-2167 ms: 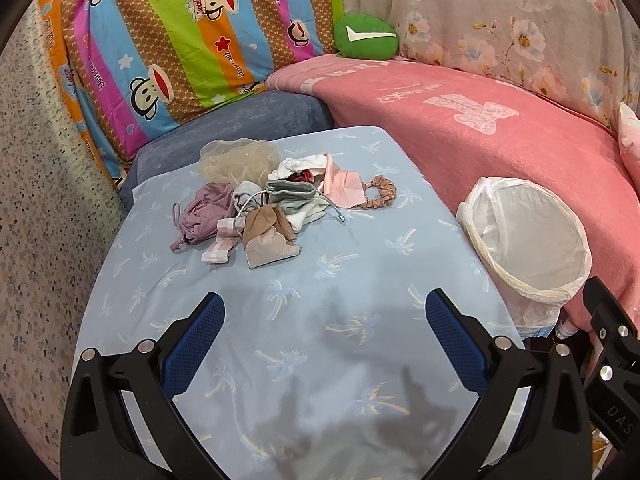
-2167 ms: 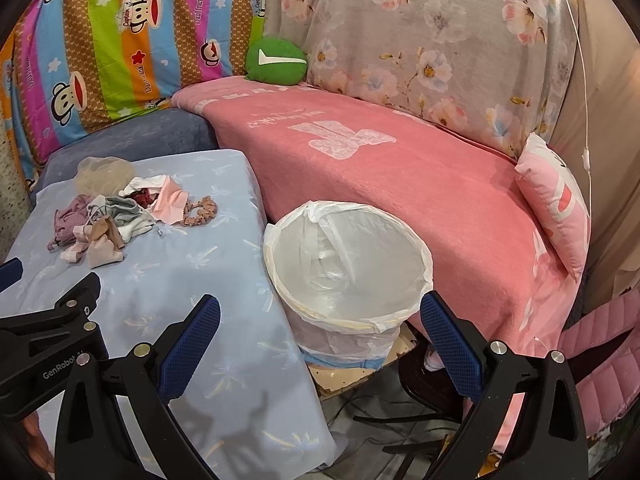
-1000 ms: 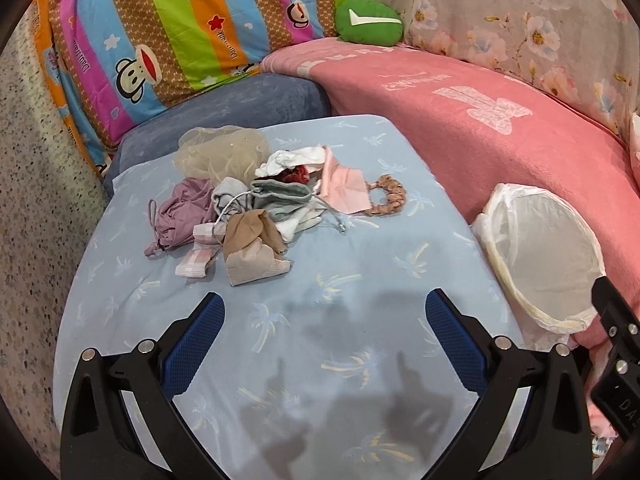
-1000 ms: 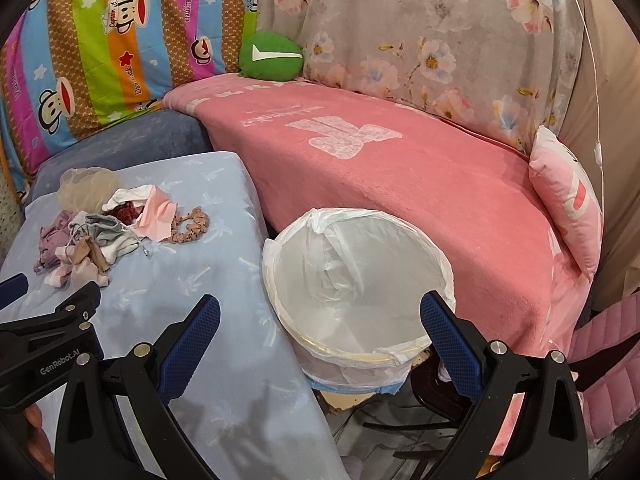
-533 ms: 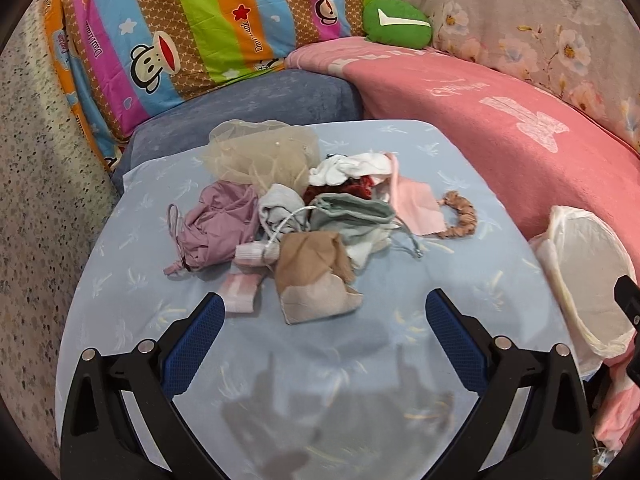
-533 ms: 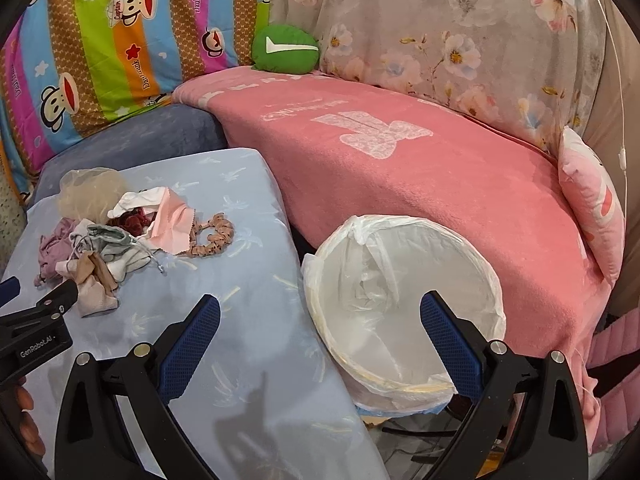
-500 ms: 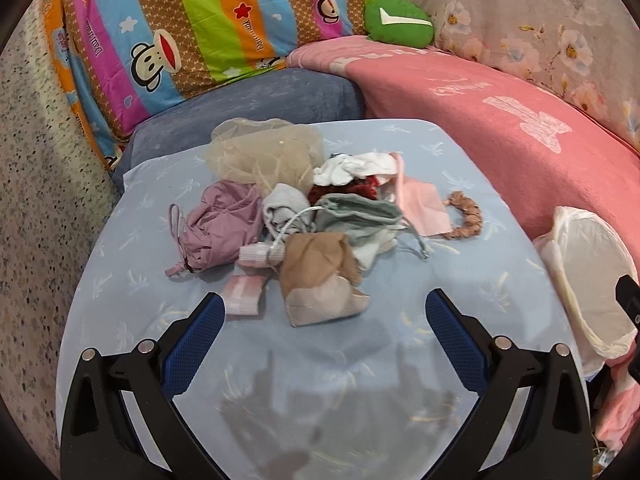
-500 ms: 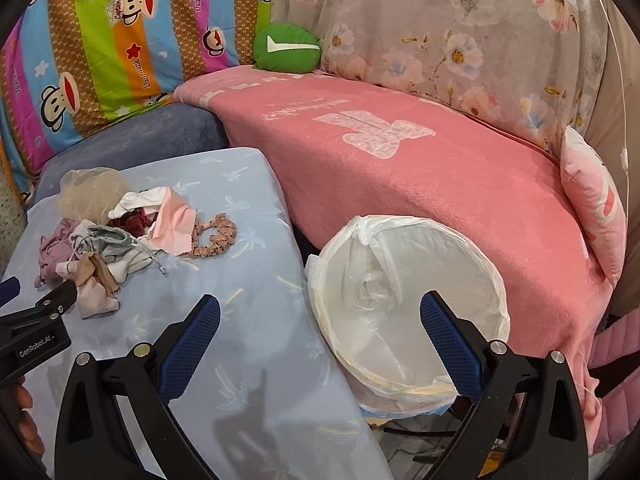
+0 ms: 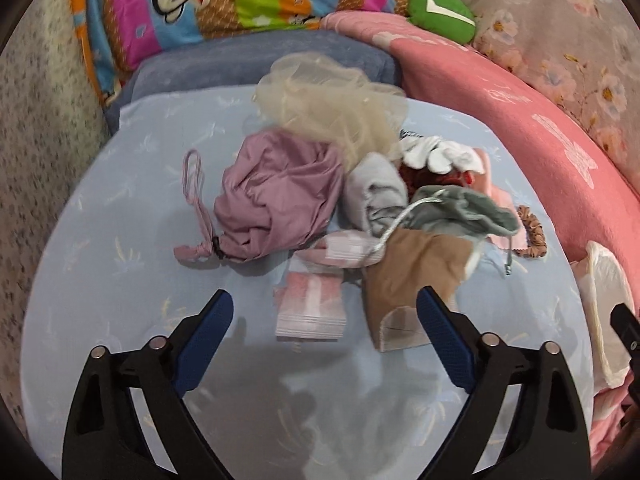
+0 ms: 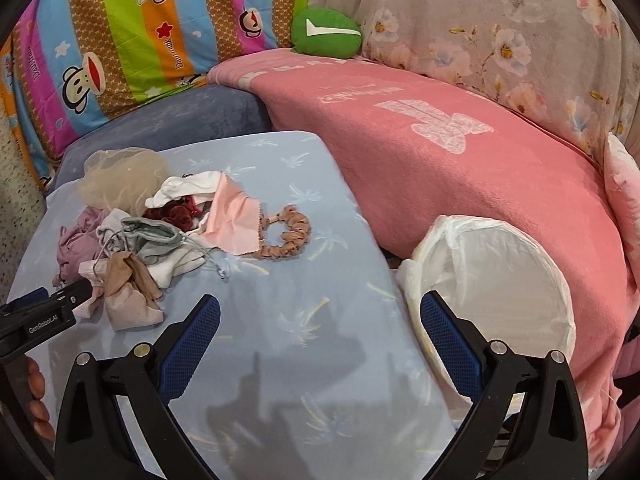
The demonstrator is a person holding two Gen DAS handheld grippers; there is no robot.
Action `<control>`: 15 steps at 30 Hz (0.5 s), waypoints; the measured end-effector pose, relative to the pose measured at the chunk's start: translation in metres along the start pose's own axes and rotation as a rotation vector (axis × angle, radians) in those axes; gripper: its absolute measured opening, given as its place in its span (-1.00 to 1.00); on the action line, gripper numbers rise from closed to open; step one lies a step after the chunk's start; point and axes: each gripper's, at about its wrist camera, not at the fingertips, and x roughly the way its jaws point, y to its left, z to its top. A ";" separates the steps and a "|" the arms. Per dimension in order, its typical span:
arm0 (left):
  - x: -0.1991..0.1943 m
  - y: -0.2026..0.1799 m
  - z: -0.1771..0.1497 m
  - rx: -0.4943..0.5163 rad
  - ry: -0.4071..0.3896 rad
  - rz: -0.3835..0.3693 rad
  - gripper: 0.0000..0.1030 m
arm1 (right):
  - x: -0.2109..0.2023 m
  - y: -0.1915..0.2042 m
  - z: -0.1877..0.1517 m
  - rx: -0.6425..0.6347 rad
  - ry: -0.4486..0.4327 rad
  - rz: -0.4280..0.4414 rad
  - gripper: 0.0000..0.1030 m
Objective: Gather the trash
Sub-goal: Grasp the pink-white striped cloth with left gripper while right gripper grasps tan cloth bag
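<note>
A heap of soft scraps is found on the blue-covered table, toward its far side near the grey-blue cushion. It is made up of a mauve drawstring pouch, a beige net, a grey-green pouch, a tan stocking piece, a folded pink-and-white cloth and a brown scrunchie.

The white-lined bin is stood off the table's right edge, against the pink blanket, its mouth upward and tilted slightly toward the right camera. Judged placed so that scraps can be swept or carried a short way sideways into it.

Left gripper: held low over the near edge of the heap, pointed steeply down. Its jaws have just been closing a little, yet are spread wide, with nothing pressed between the pads. The folded cloth lies in the gap ahead of the tips, and the tan piece just beside the right pad. Judged to be lined up for a first pick.

Right gripper: jaws spread, nothing gripped, held over bare table between heap and bin. Judged to be waiting on standby.

Orientation: the folded cloth's long axis runs away from the left camera, roughly along the gripper's pointing line, so its narrow width would be spanned by the jaws. The tan piece runs the same way, slanted rightward at its far end. The mauve pouch's cord trails to the left.

No scrap is yet seen in the bin.
</note>
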 end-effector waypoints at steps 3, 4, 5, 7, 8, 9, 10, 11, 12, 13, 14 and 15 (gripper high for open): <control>0.008 0.011 -0.002 -0.026 0.033 -0.046 0.36 | 0.008 0.022 -0.002 -0.032 0.018 0.038 0.88; 0.011 0.016 -0.002 -0.039 0.045 -0.065 0.29 | 0.012 0.032 -0.003 -0.046 0.024 0.052 0.87; 0.015 0.020 -0.002 -0.053 0.054 -0.084 0.22 | 0.015 0.038 -0.003 -0.056 0.029 0.063 0.86; 0.022 0.025 -0.003 -0.080 0.080 -0.131 0.08 | 0.020 0.054 -0.004 -0.072 0.040 0.097 0.79; 0.027 0.026 -0.004 -0.091 0.095 -0.158 -0.07 | 0.023 0.060 -0.005 -0.077 0.046 0.113 0.74; 0.030 0.028 -0.004 -0.101 0.108 -0.182 -0.15 | 0.025 0.067 -0.005 -0.082 0.053 0.132 0.65; 0.029 0.028 -0.004 -0.101 0.092 -0.186 -0.21 | 0.028 0.075 -0.005 -0.088 0.062 0.156 0.61; 0.029 0.027 -0.004 -0.096 0.095 -0.205 -0.35 | 0.030 0.082 -0.006 -0.094 0.073 0.176 0.51; 0.029 0.027 -0.004 -0.096 0.105 -0.226 -0.40 | 0.033 0.087 -0.007 -0.100 0.082 0.189 0.41; 0.029 0.026 -0.004 -0.106 0.111 -0.245 -0.48 | 0.035 0.094 -0.008 -0.106 0.094 0.208 0.36; 0.029 0.027 -0.004 -0.111 0.112 -0.262 -0.57 | 0.038 0.099 -0.009 -0.110 0.101 0.221 0.30; 0.029 0.026 -0.004 -0.105 0.115 -0.276 -0.60 | 0.040 0.104 -0.010 -0.114 0.110 0.234 0.21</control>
